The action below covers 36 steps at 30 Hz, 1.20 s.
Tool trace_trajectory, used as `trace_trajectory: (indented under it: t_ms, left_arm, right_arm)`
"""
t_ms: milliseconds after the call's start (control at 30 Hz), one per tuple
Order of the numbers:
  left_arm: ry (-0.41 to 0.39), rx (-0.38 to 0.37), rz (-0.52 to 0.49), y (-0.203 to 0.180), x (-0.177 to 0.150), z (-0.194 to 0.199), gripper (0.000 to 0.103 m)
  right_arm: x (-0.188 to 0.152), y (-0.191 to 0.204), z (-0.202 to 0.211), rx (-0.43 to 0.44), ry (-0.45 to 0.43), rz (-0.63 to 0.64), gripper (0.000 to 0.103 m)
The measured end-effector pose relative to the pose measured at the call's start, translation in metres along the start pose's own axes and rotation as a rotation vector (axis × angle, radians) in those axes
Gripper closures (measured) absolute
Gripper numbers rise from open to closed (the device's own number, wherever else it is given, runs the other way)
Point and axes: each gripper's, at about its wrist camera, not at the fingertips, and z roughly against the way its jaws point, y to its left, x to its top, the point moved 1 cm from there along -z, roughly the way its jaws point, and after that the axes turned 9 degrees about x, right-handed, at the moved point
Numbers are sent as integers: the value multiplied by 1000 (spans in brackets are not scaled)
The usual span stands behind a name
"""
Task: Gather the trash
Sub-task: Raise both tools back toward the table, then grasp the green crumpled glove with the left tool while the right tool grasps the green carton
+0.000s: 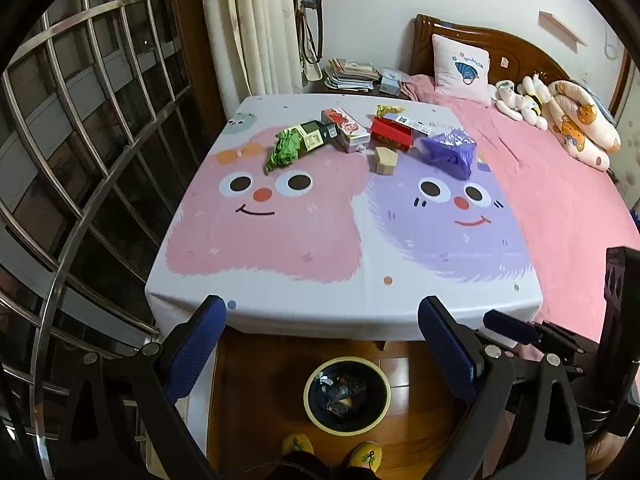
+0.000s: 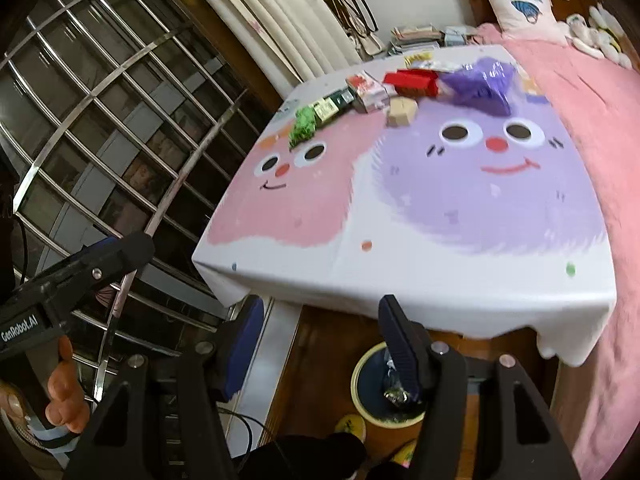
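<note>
Crumpled wrappers [image 1: 286, 148], boxes [image 1: 390, 132] — round bin [image 1: 346, 394] below.

Both wrist cameras look forward and down from the near edge of the surface [image 1: 344, 240]; both views share it and the bin [image 1: 347, 394] at the lower centre.

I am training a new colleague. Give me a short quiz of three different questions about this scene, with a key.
1. True or false: the left claw holds a piece of trash.
2. Where does the trash bin stand: A) on the table, B) on the floor before the table, C) on the bed?
3. Fill in: the crumpled purple bag lies at the table's ___ edge, seen from the claws.

Key: 1 false, both the left and the right claw are open and empty; 2 B; 3 far.
</note>
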Motion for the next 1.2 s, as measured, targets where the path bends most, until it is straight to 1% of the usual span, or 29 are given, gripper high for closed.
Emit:
trace_trajectory:
  t_ms: [100,200,333,467,567,667,833,867,1033,1167,1200]
  left_arm:
    - [-4,3,-3,0,12,-4,7]
    - [-3,-2,4,2,27,-15,7]
    - [8,-20,18,10,53,-41,7]
    - [18,-40,14,19,85,-73,7]
    - [34,-62,-9,29,117,-112,7]
    - [57,-81,-26,38,145,-149,7]
    - [126,-120,-71,51,190,-220,7]
    - [144,-130,-85,53,199,-239,7]
    - [202,-148,-126,52,225,-308,8]
    - [252,-168,-153,46,231,-349,12]
    - [271,-174,-160,44,231,-360,15]
  right_arm:
    - [14,1,0,4,-13,8,43]
    - [30,0,-5,-19,-24,21,43]
    - [48,-7,-15,-42,-28,5,43]
    - [73,-13,-34,-77,-33,-19,43]
    - [95,-18,-53,-105,-48,-56,43]
    - [117,-23,-76,-126,-67,-131,43]
    - [155,-31,-123,-154,-87,-252,43]
    - [161,-33,-131,-159,-91,-268,43]
    - [190,-44,-171,-190,-111,-340,43]
    - [207,-56,-201,-207,-103,-390,43]
    - [211,-58,-207,-210,-102,-400,43]
